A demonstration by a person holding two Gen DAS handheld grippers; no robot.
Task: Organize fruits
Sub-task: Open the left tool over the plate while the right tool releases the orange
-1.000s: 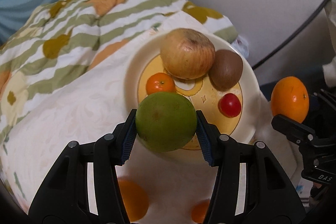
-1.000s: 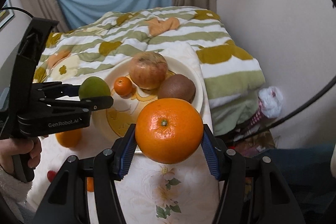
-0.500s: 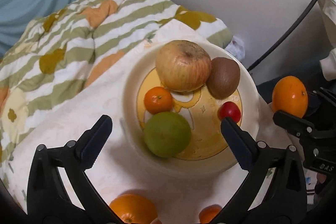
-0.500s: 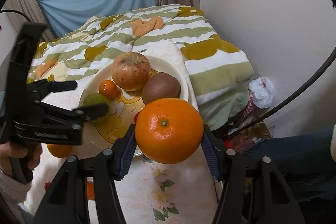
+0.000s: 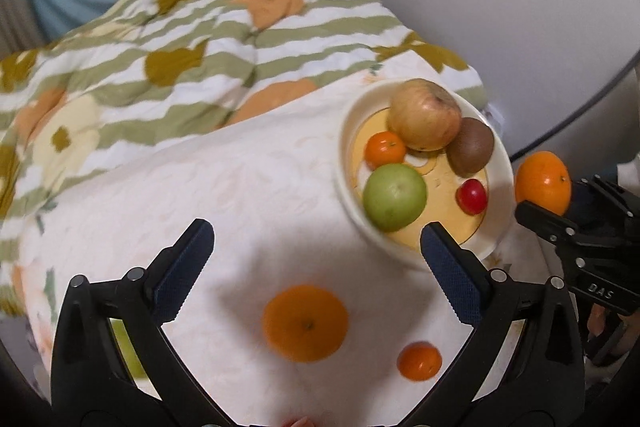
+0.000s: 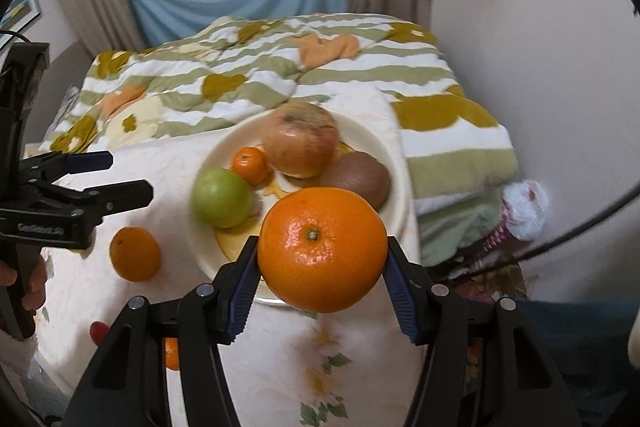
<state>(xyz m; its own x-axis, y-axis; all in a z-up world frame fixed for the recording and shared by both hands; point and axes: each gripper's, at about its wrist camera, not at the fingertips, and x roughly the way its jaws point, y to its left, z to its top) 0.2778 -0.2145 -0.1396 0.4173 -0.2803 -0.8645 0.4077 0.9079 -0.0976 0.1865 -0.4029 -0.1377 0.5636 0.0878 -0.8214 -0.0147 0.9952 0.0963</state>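
A cream plate (image 5: 345, 147) (image 6: 372, 135) on the white cloth holds a large apple (image 5: 425, 115), a kiwi (image 5: 470, 146), a small tangerine (image 5: 385, 148), a green fruit (image 5: 394, 197) (image 6: 221, 197) and a small red fruit (image 5: 472, 197). My left gripper (image 5: 316, 261) is open and empty, to the left of the plate above a loose orange (image 5: 305, 323) (image 6: 135, 253). A smaller tangerine (image 5: 419, 361) lies near it. My right gripper (image 6: 320, 273) is shut on a big orange (image 6: 322, 249) (image 5: 543, 183), held over the plate's near rim.
A green-striped quilt (image 5: 192, 67) lies behind the white cloth. A wall (image 6: 540, 47) stands close on the right, with a black cable (image 6: 580, 227) and a small bag (image 6: 524, 209) below it. A red fruit (image 6: 98, 330) and another tangerine (image 6: 172, 353) lie at the cloth's near left.
My left gripper opened, left the green fruit on the plate, then drew back and to the left. My right gripper kept the big orange and moved slightly closer to the plate.
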